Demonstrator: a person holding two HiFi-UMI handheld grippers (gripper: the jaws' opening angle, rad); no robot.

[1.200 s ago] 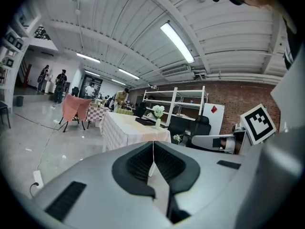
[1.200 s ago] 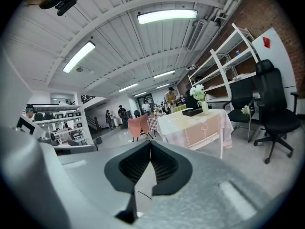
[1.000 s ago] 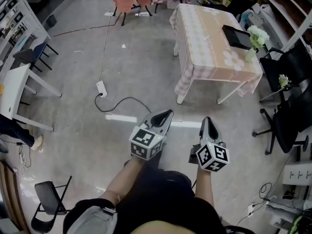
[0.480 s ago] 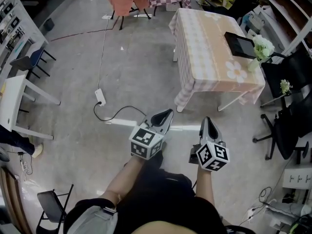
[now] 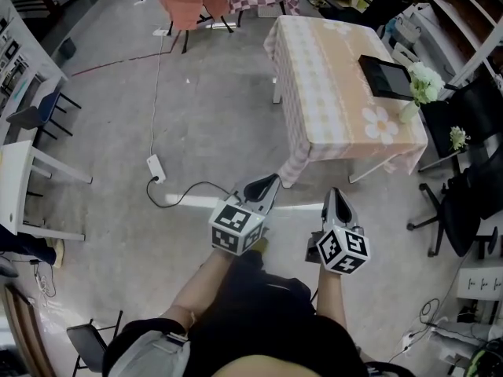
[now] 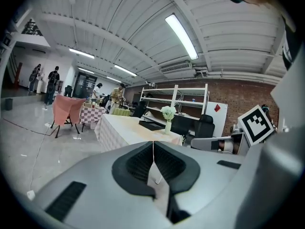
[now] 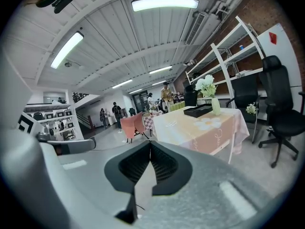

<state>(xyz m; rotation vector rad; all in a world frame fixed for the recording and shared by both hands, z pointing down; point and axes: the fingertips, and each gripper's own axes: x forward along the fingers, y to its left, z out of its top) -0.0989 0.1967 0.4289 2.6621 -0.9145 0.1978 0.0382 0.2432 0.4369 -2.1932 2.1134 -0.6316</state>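
The left claw (image 5: 266,185) and right claw (image 5: 336,197) are held shut and empty, well apart from the clothed counter (image 5: 330,100) at twelve o'clock. A power strip (image 5: 155,166) lies on the floor (image 5: 118,116) at ten o'clock and could be tripped over. The vase (image 5: 408,110) at the counter's edge could be toppled by a bump.

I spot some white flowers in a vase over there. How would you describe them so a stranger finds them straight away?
Find the table with the peach checked cloth. At its right-hand edge, beside a flat black tray, stands the vase of white flowers. Unlike the smaller flower sprig by the black office chairs, it stands on the tabletop.
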